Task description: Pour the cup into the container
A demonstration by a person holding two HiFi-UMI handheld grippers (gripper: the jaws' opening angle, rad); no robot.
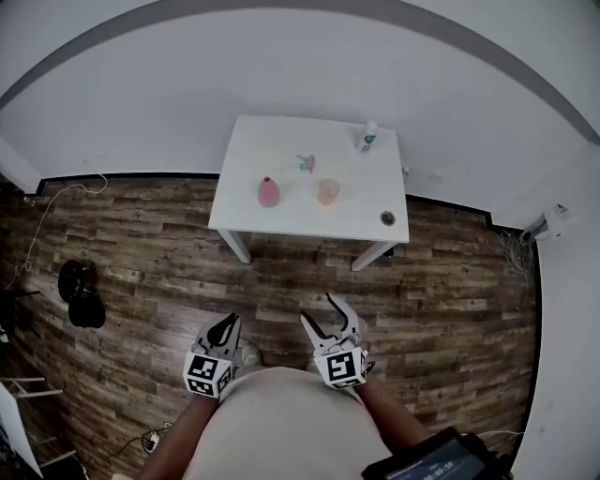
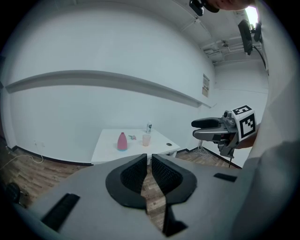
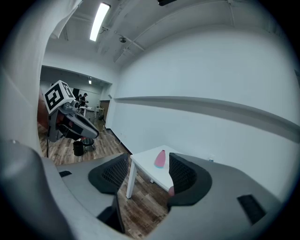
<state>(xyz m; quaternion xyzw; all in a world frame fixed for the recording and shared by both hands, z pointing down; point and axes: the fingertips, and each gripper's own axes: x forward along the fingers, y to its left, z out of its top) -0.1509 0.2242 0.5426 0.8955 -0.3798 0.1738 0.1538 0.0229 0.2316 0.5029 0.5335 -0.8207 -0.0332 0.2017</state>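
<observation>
Cup [image 1: 327, 191], one; pink vase [image 1: 268, 192], one; bottle [image 1: 367, 137], one

Even, cool, fairly bright light in all 3 views, no hard shadows I can see. Ceiling strip light [image 3: 100, 21] blows out in right gripper view; a lamp [image 2: 252, 14] glares top right in left gripper view. Heavy fisheye bending, black corners. Close foreground looks soft.

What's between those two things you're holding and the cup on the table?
Only wooden floor and the white table's near edge separate the left hand-held gripper and right hand-held gripper from the cup, as the head view shows.
</observation>
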